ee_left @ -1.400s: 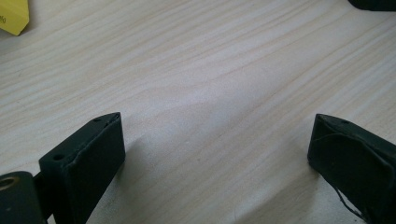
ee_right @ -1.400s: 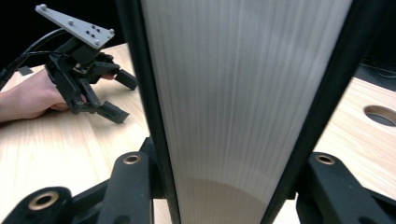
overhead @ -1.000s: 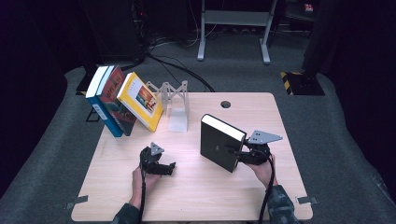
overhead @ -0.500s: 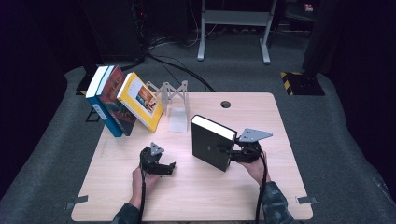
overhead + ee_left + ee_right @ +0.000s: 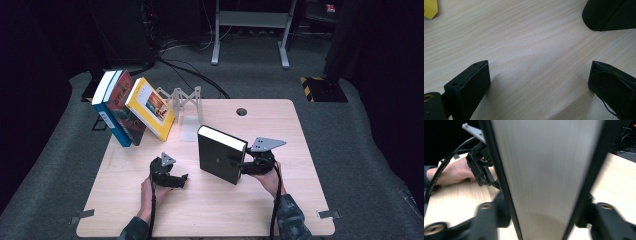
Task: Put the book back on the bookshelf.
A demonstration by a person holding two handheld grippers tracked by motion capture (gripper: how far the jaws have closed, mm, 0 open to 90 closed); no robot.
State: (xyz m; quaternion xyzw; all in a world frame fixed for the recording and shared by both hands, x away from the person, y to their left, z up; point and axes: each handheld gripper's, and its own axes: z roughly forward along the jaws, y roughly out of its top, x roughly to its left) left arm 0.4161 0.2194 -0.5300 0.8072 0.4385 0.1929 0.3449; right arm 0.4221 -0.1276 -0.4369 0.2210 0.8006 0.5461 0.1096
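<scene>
Book (image 5: 218, 159) cover blank, unlettered.

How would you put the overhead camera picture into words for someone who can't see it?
On a pale wooden table, a person's right claw clamps an upright black book by its page edge. The left claw rests open on the table nearby, and three books lean together at the far left corner beside a clear bookend.

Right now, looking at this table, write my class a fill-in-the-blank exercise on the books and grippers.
1. The right gripper has its jaws on either side of a ____ book standing upright.
2. The left gripper rests on the table with its jaws ____.
3. The front book leaning at the table's far left corner has a ____ cover.

Missing words: black; open; yellow
</scene>
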